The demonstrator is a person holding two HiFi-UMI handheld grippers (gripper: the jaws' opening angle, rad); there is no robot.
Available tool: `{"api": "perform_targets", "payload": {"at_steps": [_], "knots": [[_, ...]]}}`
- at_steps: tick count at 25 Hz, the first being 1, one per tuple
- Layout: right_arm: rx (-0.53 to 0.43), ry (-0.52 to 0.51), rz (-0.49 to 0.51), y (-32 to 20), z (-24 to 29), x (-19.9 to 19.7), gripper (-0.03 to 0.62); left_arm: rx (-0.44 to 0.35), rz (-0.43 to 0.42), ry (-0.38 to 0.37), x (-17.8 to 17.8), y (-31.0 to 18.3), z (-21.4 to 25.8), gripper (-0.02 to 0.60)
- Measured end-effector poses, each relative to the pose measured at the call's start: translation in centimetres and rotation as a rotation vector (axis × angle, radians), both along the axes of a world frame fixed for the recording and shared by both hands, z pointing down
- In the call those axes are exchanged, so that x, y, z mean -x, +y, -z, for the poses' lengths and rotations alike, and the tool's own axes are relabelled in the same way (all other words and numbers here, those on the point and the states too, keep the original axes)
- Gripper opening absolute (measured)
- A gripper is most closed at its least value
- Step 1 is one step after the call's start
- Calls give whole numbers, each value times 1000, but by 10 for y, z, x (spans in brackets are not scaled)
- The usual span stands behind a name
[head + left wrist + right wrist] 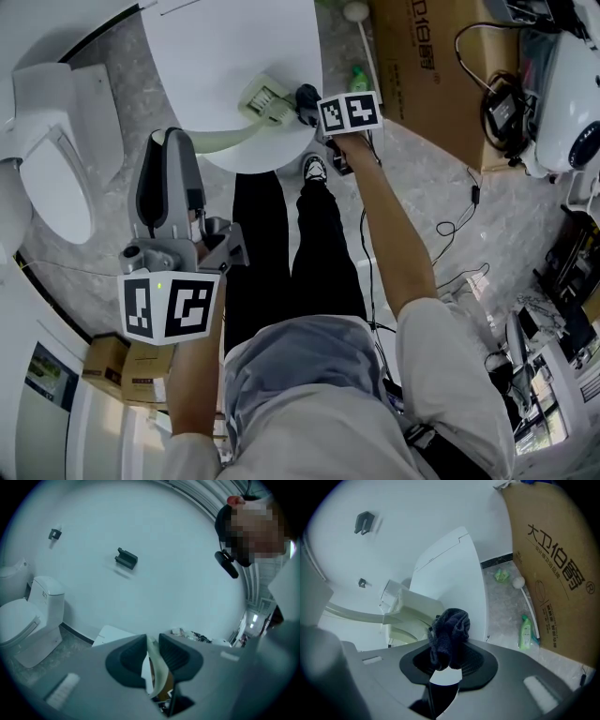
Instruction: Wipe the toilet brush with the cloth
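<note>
My left gripper is shut on the handle of the pale green toilet brush. The handle runs up and to the right to the brush's square head over a white panel. In the left gripper view the handle shows as a pale strip pinched in my left gripper. My right gripper is shut on a dark cloth right beside the brush head. The right gripper view has the bunched cloth in my right gripper, close to the brush head.
A white toilet stands at the left. A big cardboard box is at the right, with a green bottle and a white stick on the floor by it. Cables and equipment lie at far right. The person's legs are below.
</note>
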State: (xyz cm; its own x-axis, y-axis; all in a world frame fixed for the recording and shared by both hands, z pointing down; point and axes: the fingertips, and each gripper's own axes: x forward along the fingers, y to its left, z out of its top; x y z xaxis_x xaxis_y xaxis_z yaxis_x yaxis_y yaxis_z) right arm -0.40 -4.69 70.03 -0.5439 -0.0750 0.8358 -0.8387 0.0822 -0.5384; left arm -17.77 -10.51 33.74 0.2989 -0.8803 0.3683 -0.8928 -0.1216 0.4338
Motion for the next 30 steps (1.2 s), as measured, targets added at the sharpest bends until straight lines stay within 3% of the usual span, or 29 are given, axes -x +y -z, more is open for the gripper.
{"api": "perform_targets", "payload": {"at_steps": [7, 18, 30], "knots": [[21, -23, -70, 11, 0, 3, 92, -2, -3, -1, -2, -2, 1, 0], [79, -126, -295, 33, -4, 13, 92, -5, -10, -6, -6, -5, 2, 0], [119, -325, -714, 57, -8, 40, 91, -4, -26, -12, -12, -10, 1, 0]]}}
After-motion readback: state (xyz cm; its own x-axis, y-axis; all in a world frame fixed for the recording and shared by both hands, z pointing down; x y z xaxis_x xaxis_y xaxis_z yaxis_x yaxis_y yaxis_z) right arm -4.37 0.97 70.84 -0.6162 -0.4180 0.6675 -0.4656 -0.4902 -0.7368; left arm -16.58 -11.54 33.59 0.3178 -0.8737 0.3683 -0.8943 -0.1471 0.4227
